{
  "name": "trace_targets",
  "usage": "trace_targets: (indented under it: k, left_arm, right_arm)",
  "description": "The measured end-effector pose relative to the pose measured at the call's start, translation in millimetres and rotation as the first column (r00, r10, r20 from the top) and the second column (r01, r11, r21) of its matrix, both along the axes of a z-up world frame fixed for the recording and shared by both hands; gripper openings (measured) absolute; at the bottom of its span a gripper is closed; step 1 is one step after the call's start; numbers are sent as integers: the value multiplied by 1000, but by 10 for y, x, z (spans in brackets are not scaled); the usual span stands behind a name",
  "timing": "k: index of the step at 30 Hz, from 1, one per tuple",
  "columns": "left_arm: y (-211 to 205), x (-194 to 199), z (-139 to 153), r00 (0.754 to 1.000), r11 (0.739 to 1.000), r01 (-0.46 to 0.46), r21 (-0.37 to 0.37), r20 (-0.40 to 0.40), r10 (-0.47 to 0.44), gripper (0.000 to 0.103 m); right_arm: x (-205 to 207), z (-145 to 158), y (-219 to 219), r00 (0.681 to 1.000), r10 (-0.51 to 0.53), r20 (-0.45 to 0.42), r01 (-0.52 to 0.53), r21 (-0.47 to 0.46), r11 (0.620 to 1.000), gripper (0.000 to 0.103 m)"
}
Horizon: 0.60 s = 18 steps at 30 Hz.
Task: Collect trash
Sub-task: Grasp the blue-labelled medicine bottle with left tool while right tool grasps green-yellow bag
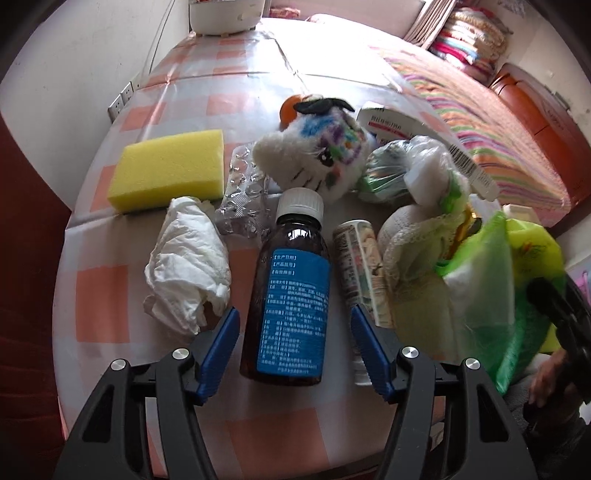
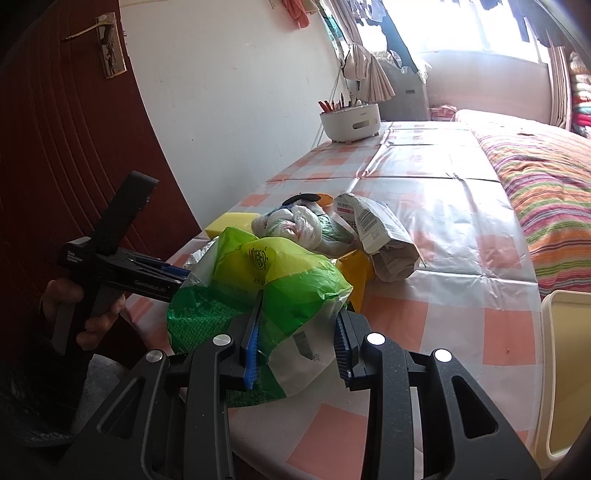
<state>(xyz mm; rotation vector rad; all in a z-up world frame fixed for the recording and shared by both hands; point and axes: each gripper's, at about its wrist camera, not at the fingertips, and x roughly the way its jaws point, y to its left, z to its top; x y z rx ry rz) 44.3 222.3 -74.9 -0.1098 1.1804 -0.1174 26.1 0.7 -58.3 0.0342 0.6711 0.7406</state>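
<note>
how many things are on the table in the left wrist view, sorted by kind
Bottles: 1, brown medicine bottle
Sponges: 1, yellow sponge
Tissues: 1, crumpled white tissue
Blister packs: 1, empty blister pack
Plush toys: 1, white plush toy
Tape rolls: 1, patterned tape roll
Boxes: 1, medicine box
Plastic bags: 2, knotted bag and green bag
Total: 9

Left wrist view: you look steeply down on the table (image 1: 110, 302) from close above, facing its far end, with the brown bottle (image 1: 288, 291) lying right under the lens.
Right wrist view: you look low and nearly level along the table (image 2: 424, 206) toward the window (image 2: 480, 26), pressed up close to the green bag (image 2: 258, 291).
Shared: both views take in the green bag (image 1: 480, 288), the yellow sponge (image 1: 170, 170) (image 2: 221, 221), the white holder (image 1: 225, 16) (image 2: 351, 122) and the striped bed (image 1: 480, 122) (image 2: 546, 192).
</note>
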Motion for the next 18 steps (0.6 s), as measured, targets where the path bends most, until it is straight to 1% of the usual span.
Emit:
trace_targets:
  k: [3, 4, 5, 6, 7, 9, 12, 14, 16, 18]
  left_arm:
    - [-14, 107, -78, 999, 1000, 4, 20, -35, -4, 60]
    - [-13, 121, -87, 1000, 1000, 3, 28, -30, -3, 59]
    - [-21, 143, -86, 1000, 999, 5, 43, -29, -4, 54]
    - [-17, 160, -87, 1000, 999, 4, 54, -31, -2, 46]
    - [-8, 175, -83, 999, 998, -2, 60, -31, 4, 44]
    - [19, 181, -81, 999, 999, -15, 43, -28, 16, 43]
    - [25, 157, -88, 1000, 999, -22, 50, -12, 22, 43]
    - [20, 101, -57, 999, 999, -35, 42, 25, 33, 42]
    - [-23, 60, 19, 997, 997, -42, 71, 63, 38, 42]
    - [-47, 3, 129, 992, 995, -59, 83, 120, 49, 42]
  right_arm:
    - [7, 4, -6, 1000, -2, 0, 2, 0, 1000, 31]
    - [5, 4, -8, 1000, -3, 0, 3, -1, 1000, 31]
    - [5, 3, -11, 1000, -5, 0, 5, -2, 1000, 31]
    - [9, 8, -9, 1000, -8, -1, 8, 0, 1000, 31]
    - [8, 11, -14, 1000, -9, -3, 9, 1, 1000, 31]
    - [2, 19, -24, 1000, -13, 0, 13, 2, 1000, 31]
    - [-16, 42, -62, 1000, -25, 10, 25, 8, 1000, 31]
    - [-27, 64, -89, 999, -38, 17, 37, 13, 999, 31]
    - [-28, 91, -125, 999, -49, 24, 48, 19, 999, 31]
    - [-33, 112, -151, 998, -57, 33, 56, 20, 998, 31]
